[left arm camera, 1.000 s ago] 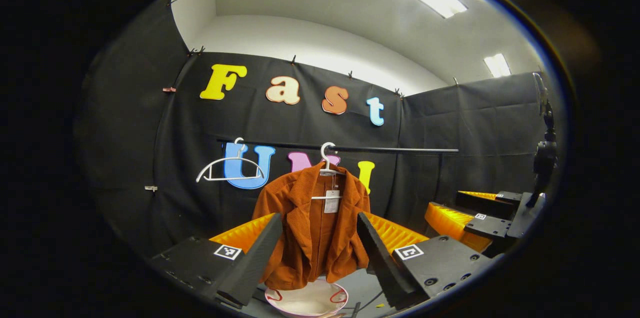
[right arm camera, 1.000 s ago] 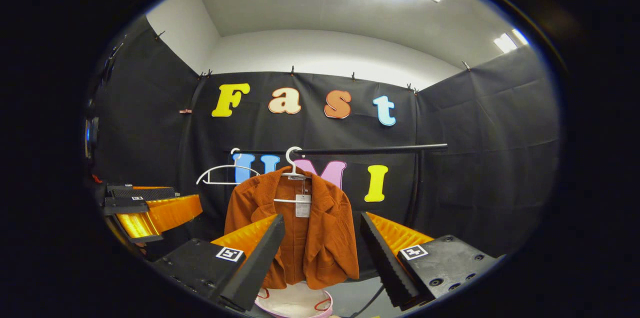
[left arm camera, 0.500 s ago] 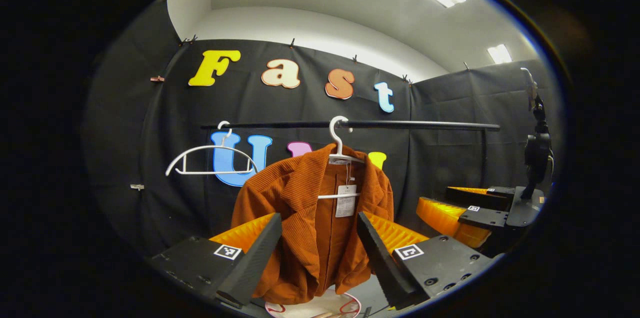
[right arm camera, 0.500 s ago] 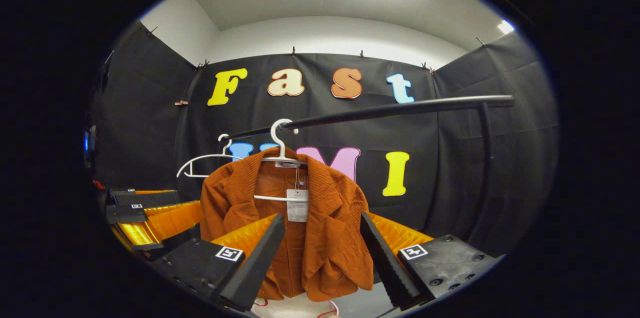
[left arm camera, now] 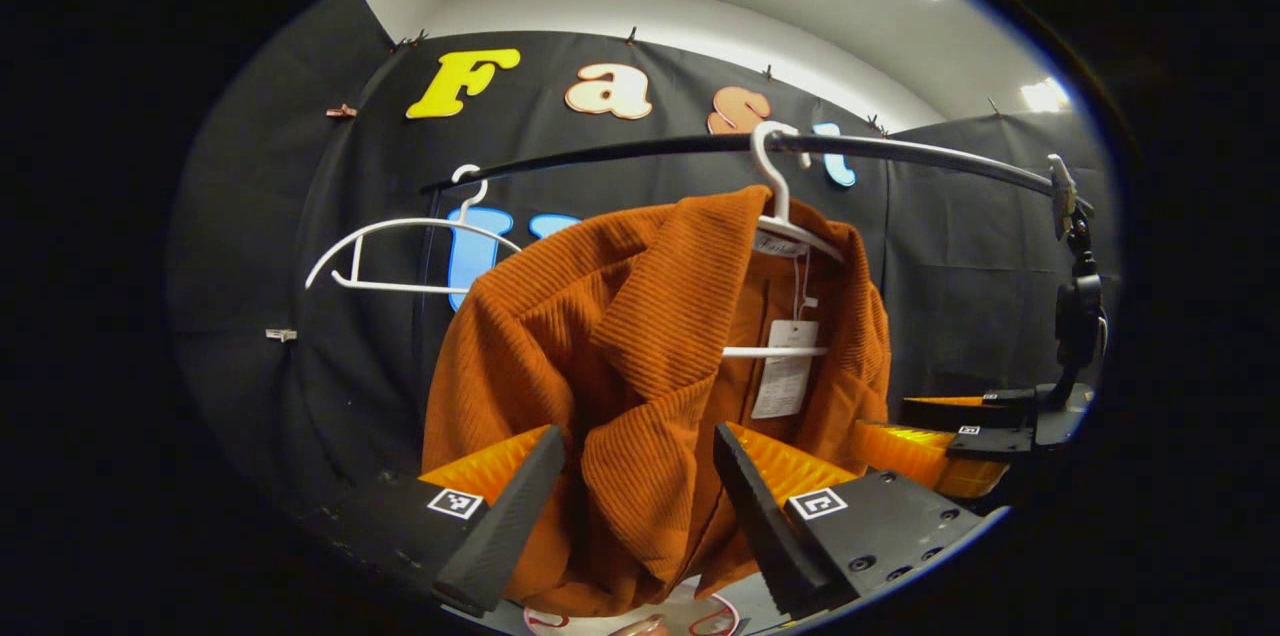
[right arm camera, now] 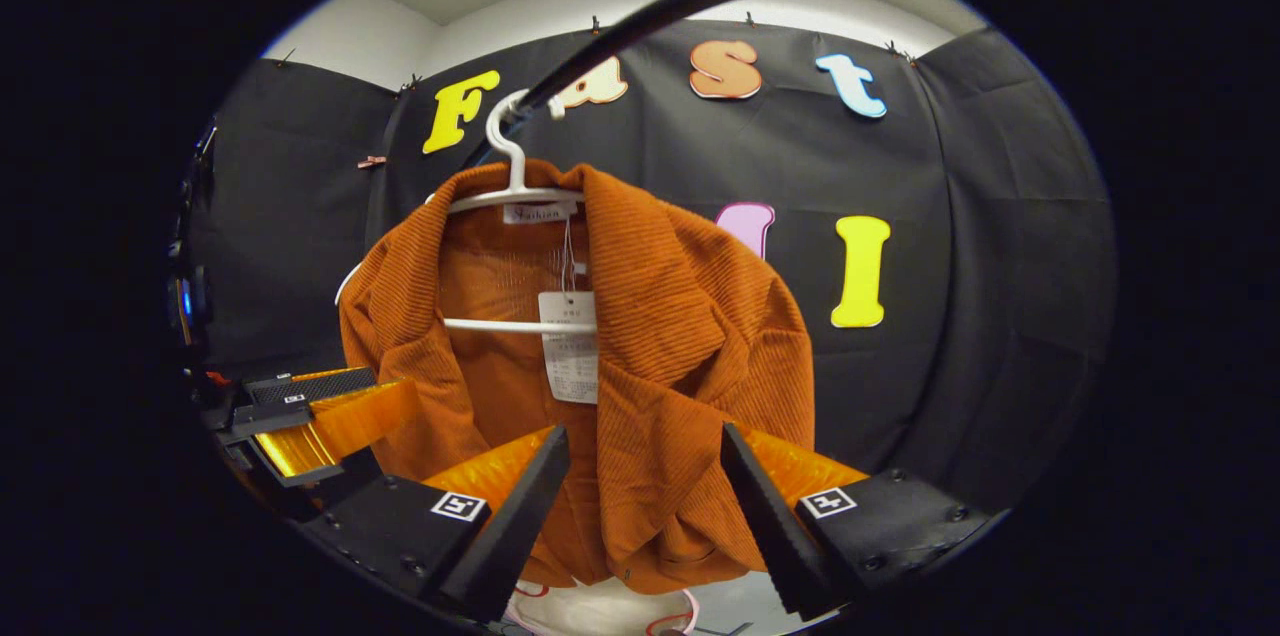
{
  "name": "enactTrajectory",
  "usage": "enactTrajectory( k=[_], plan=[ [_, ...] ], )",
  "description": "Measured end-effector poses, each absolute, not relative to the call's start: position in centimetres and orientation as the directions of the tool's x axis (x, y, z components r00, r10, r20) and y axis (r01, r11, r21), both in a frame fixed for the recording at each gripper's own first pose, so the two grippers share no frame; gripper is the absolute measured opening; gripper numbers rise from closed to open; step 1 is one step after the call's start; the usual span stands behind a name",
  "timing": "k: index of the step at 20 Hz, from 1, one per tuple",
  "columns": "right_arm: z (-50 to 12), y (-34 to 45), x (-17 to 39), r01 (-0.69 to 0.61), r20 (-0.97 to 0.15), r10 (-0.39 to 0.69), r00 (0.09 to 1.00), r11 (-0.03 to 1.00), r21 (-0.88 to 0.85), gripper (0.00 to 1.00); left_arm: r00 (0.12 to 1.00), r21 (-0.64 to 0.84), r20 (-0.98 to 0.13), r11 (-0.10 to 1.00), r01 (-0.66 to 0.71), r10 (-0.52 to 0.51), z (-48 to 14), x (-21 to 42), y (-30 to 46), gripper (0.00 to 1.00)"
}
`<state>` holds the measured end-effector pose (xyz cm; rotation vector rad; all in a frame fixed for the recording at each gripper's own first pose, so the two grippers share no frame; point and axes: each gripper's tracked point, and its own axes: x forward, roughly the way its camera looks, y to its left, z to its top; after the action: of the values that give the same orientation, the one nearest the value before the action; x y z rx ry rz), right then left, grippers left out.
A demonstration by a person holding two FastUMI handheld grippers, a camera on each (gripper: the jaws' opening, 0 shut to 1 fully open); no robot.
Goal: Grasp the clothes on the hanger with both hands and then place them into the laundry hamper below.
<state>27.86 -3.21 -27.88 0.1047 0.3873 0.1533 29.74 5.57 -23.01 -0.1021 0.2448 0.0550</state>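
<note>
A: Any writing on the jacket (left arm camera: 640, 366)?
B: A small woven label sits at the collar just under the hook of the white hanger (right arm camera: 515, 196), and a paper tag (right arm camera: 568, 346) hangs below it; the print on both is too small to read.

A: Where is the jacket?
B: Hung on that hanger from the black rail (left arm camera: 900, 151), directly above the white hamper (right arm camera: 600, 608). An empty white hanger (left arm camera: 400, 251) hangs beside it on the rail.

A: The grippers?
B: The left gripper (left arm camera: 635, 496) and the right gripper (right arm camera: 640, 501) both have jaws spread wide, the jacket's lower front seen between the fingers, nothing gripped.

A: What changed?
B: Both have moved closer; the jacket looms much larger than a second ago, and the rail now arcs overhead.
</note>
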Motion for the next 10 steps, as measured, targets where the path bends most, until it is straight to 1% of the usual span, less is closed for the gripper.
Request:
enactTrajectory(
  k=[3,5,8,10],
  plan=[
    [-29.5,-2.3,28.9,-0.152,-0.393,0.208,0.896,0.974,0.170,0.98,0.963,-0.157,-0.270,0.986,-0.063,0.019,-24.6,30.9,4.5,0.95],
    [-30.2,-2.2,29.7,-0.150,-0.398,0.213,0.892,0.972,0.183,0.98,0.959,-0.154,-0.281,0.985,-0.074,0.028,-25.2,31.9,4.0,0.95],
    [-31.1,-2.6,31.5,-0.110,-0.402,0.182,0.897,0.975,0.195,0.98,0.959,-0.129,-0.277,0.986,-0.106,0.067,-25.4,33.6,3.8,0.95],
    [-32.2,-3.6,32.6,-0.069,-0.418,0.143,0.897,0.980,0.187,0.98,0.953,-0.116,-0.279,0.981,-0.152,0.115,-25.7,34.3,4.3,0.95]
  ],
)
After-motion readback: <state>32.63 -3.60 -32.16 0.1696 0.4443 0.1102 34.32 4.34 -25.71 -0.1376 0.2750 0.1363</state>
